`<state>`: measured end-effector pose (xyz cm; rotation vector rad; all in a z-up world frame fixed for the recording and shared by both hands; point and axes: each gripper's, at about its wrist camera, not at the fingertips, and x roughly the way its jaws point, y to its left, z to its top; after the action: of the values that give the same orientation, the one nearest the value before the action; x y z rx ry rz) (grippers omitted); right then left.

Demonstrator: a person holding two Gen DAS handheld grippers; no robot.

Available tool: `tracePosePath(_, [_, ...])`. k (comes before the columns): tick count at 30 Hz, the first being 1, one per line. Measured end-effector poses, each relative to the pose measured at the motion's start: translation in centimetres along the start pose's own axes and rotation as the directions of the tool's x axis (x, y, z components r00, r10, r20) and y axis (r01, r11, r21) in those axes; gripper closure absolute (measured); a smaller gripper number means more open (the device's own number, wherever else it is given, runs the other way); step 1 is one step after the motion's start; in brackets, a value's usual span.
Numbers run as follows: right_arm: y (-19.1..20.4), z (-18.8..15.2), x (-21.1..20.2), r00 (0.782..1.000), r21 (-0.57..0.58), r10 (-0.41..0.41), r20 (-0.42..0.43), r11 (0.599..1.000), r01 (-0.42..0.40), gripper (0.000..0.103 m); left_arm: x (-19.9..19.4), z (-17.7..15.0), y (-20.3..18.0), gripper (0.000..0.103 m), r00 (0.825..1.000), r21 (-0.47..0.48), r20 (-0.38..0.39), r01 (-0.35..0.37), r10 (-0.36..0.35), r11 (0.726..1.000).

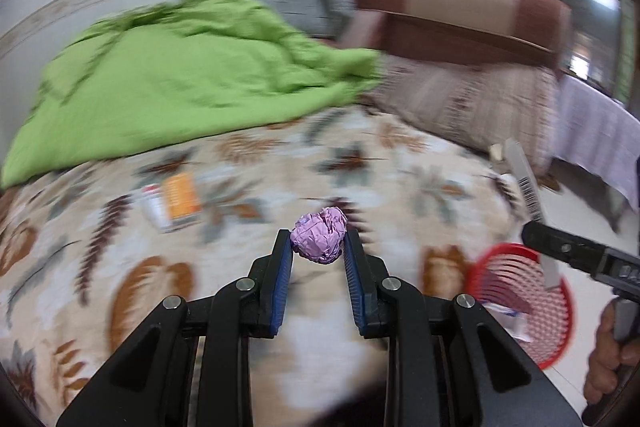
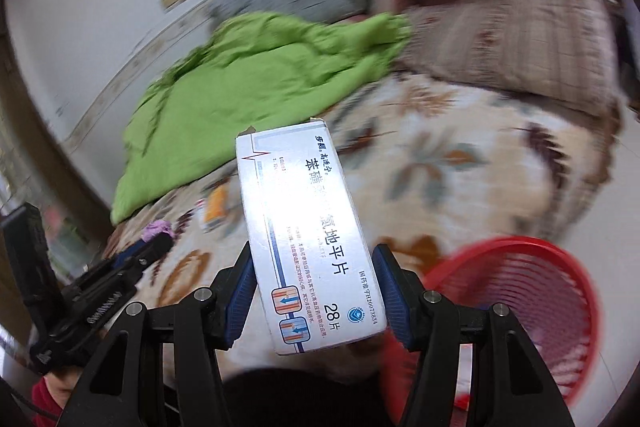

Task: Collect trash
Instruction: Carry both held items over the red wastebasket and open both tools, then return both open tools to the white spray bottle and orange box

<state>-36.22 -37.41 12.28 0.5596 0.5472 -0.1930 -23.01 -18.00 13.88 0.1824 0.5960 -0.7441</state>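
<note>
Your left gripper (image 1: 318, 241) clamped on purple paper ball (image 1: 319, 235), held above bed (image 1: 360, 163). Your right gripper (image 2: 314, 279) grips white box (image 2: 308, 227) by its sides, box tilted. Red basket (image 2: 532, 291) on floor beside bed, right of box. Orange packet (image 1: 182, 201) lies on bed near green cloth (image 1: 172, 79).

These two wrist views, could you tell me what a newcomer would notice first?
The white medicine box clamped in the right gripper, beside the red basket on the floor. Then the crumpled purple paper ball pinched in the left gripper, and the green blanket heaped on the leaf-patterned bed behind.
</note>
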Motion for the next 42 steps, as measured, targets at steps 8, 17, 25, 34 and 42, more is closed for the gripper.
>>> tracePosePath(8, [-10.1,-1.8,-5.4,0.994,0.199,-0.107,-0.002,0.974,0.105,0.041,2.8,0.2,-12.3,0.078,0.942,0.099,-0.168,0.308,-0.289,0.946])
tracePosePath(17, [-13.6,-3.6,-4.2,0.992,0.273,-0.095,-0.078,0.955,0.113,0.034,6.5,-1.8,-17.0,0.051,0.871,0.076,-0.321,0.414,-0.371,0.907])
tracePosePath(25, [-11.9,-2.4,-3.5,0.996,0.237,-0.06,-0.067,0.969,0.075,0.034,5.4,-0.3,-12.2,0.049,0.911,0.032,-0.254,0.343,-0.325,0.939])
tracePosePath(34, [-3.4,-0.4,1.6,0.989,0.057,0.032,-0.147,0.998,-0.024,0.034,4.4,0.6,-1.1,0.049,0.962,-0.122,-0.189,0.177,-0.197,0.977])
tracePosePath(42, [6.3,0.9,8.8,0.966,-0.114,0.102,-0.237,0.985,-0.132,0.034,3.8,0.0,11.9,0.049,0.989,-0.306,-0.149,-0.046,-0.001,0.951])
